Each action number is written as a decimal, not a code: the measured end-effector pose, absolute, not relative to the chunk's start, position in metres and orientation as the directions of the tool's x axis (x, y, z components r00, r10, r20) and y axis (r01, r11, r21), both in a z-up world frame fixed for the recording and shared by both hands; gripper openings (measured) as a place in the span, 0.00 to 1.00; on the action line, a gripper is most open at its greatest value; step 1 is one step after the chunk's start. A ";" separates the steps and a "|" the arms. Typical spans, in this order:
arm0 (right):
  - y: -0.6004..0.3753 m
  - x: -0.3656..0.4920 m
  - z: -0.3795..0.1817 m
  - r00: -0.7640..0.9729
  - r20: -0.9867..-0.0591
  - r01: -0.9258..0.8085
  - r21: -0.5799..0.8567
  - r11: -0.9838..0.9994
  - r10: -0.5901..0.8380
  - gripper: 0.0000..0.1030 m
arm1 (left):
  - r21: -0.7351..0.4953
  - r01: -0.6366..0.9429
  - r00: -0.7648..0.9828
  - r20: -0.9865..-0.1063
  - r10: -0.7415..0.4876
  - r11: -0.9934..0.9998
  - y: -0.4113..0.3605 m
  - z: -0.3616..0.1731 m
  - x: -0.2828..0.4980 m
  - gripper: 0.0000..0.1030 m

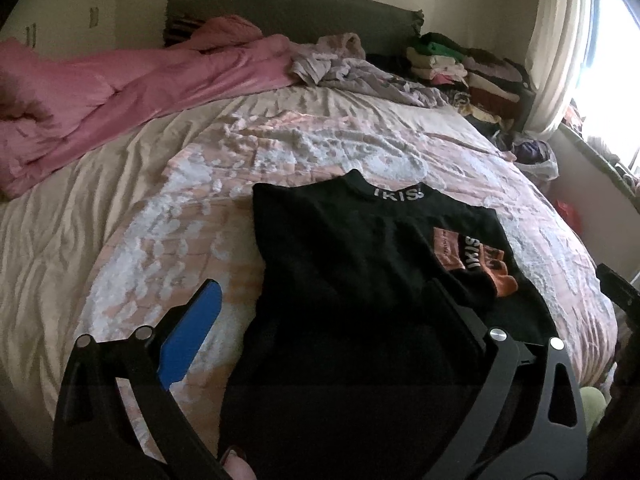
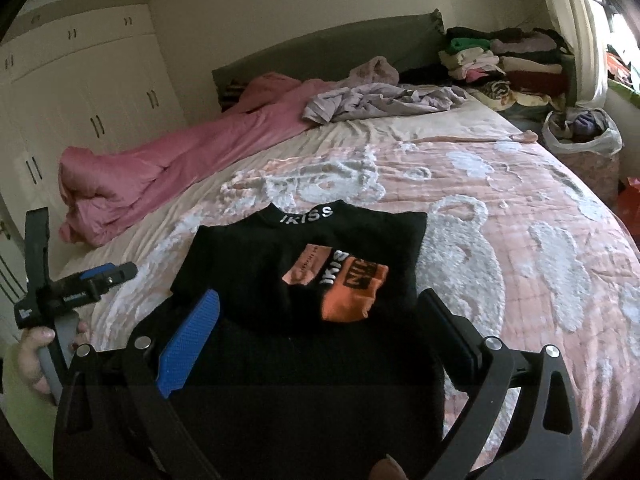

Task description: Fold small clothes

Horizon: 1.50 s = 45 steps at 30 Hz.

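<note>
Left gripper (image 1: pixel 320 312): we see its jaws spread wide, nothing between them; the blue-padded finger (image 1: pixel 192 332) hangs over the bedspread, the black one over the garment's right part.
Right gripper (image 2: pixel 320 312): here too we find the jaws wide apart and empty, poised above the garment's near half; the blue pad (image 2: pixel 190 344) sits over the left edge of the cloth.
Left hand (image 2: pixel 38 356): from the right wrist view we see it at the left border, gripping the other tool's handle beside the bed.
Black top (image 2: pixel 304 320): it lies flat on the near middle of the bed, collar away from us, with white "IKISS" lettering (image 2: pixel 306 215) on the neckband; an orange-and-black printed part (image 2: pixel 340 282) is folded over onto its right half.
Bedspread (image 2: pixel 520 208): pink with raised white shapes, wrinkled, under the top.
Pink duvet (image 1: pixel 120 96): bunched along the far left side, well apart from the top.
Lilac clothes (image 2: pixel 380 102): a loose heap near the headboard (image 2: pixel 320 48).
Stack of folded clothes (image 2: pixel 504 64): at the far right corner.
Wardrobe (image 2: pixel 80 92): cream doors along the left wall.
</note>
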State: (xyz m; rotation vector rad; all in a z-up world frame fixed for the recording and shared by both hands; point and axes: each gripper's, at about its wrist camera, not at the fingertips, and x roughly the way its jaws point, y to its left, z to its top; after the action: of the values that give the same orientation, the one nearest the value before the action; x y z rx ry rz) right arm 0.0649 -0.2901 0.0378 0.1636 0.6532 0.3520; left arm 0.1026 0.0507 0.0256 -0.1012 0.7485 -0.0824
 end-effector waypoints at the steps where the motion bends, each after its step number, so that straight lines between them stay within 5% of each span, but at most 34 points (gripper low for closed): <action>1: -0.292 0.062 0.037 0.737 -0.568 -0.267 0.254 0.930 0.367 0.96 | -0.120 0.033 0.730 -0.675 -0.106 0.992 0.054 0.025 0.100 0.91; 28: -0.306 0.012 -0.007 0.658 -0.692 -0.244 0.179 0.953 0.298 0.96 | -0.049 -0.053 0.686 -0.728 0.001 0.997 0.118 -0.001 0.049 0.91; 45: -0.314 -0.013 -0.044 0.577 -0.775 -0.231 0.147 0.962 0.257 0.96 | -0.063 -0.015 0.599 -0.799 -0.041 0.998 0.127 -0.045 0.014 0.86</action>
State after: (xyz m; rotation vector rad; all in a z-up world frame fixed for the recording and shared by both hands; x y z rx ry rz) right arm -0.0130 -0.3141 -0.0435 0.0313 0.9117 0.2857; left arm 0.0144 0.1266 -0.0450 -0.0653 0.9281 -0.0152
